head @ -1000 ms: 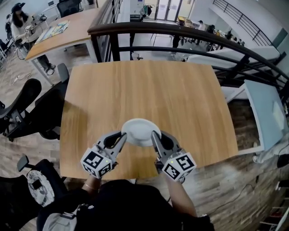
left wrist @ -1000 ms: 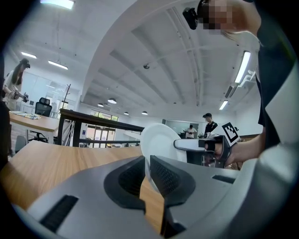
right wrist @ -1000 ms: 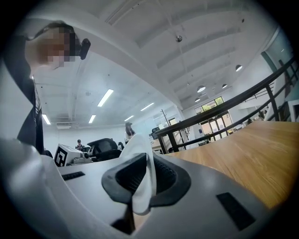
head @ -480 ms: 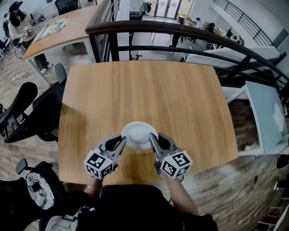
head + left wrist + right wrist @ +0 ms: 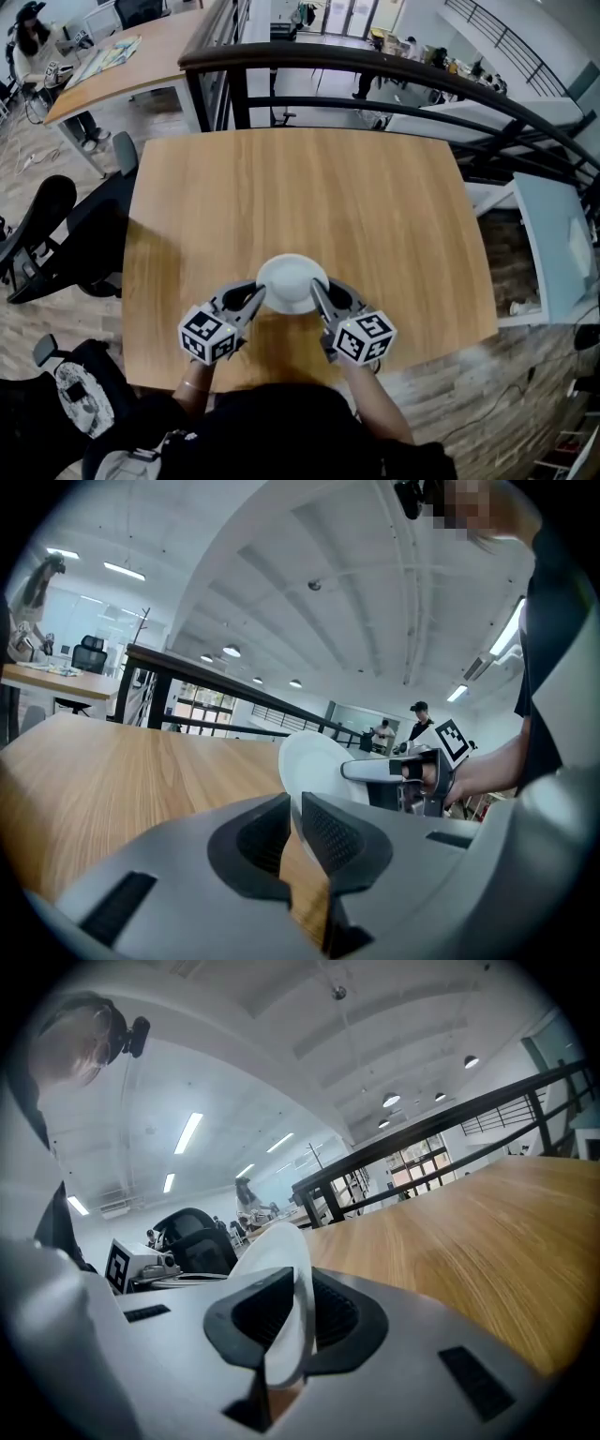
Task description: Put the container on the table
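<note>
The container (image 5: 292, 281) is a shallow white bowl, held level just above the near part of the wooden table (image 5: 309, 187). My left gripper (image 5: 260, 296) is shut on its left rim and my right gripper (image 5: 318, 290) is shut on its right rim. In the left gripper view the thin white rim (image 5: 314, 766) runs between the dark pads of my left gripper (image 5: 293, 803), with the other gripper (image 5: 394, 772) beyond it. In the right gripper view the rim (image 5: 281, 1260) is pinched in my right gripper (image 5: 296, 1290).
The table's front edge (image 5: 281, 373) lies just below the grippers. Behind the table runs a black railing (image 5: 375, 66). Black office chairs (image 5: 56, 234) stand at the left, and a second desk (image 5: 122, 66) is at the far left.
Both grippers and the container between them have sunk toward the table top and drawn slightly nearer to the person. Both grips are unchanged.
</note>
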`<state>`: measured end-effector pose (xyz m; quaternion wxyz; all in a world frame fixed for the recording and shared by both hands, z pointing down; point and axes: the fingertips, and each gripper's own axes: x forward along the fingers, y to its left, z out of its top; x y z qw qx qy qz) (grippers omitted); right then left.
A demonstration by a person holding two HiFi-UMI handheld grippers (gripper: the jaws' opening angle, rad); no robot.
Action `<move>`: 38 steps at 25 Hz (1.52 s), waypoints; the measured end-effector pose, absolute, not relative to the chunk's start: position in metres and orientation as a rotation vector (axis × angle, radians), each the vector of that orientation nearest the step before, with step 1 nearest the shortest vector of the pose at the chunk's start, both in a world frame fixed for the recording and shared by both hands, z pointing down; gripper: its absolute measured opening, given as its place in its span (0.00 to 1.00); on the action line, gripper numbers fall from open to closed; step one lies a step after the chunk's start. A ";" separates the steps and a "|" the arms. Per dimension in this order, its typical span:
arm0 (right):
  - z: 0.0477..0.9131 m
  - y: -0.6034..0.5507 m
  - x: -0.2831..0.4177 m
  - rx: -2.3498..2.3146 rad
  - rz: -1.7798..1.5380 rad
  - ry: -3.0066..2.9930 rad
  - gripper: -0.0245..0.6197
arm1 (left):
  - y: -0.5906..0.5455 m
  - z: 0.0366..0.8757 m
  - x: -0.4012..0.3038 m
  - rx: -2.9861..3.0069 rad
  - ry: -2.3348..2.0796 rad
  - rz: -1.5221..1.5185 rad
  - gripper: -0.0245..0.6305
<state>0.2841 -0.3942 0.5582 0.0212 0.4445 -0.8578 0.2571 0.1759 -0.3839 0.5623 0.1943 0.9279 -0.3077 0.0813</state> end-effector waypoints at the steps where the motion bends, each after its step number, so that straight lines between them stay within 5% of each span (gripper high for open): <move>1: 0.561 -0.395 0.284 1.382 0.813 -2.649 0.08 | -0.385 0.564 0.176 2.595 -0.864 0.230 0.08; 25: 0.620 -0.407 0.279 1.304 0.994 -2.487 0.09 | -0.396 0.619 0.176 2.471 -0.862 0.361 0.14; 38: 0.643 -0.408 0.279 1.283 0.989 -2.396 0.19 | -0.401 0.633 0.173 2.450 -0.899 0.414 0.14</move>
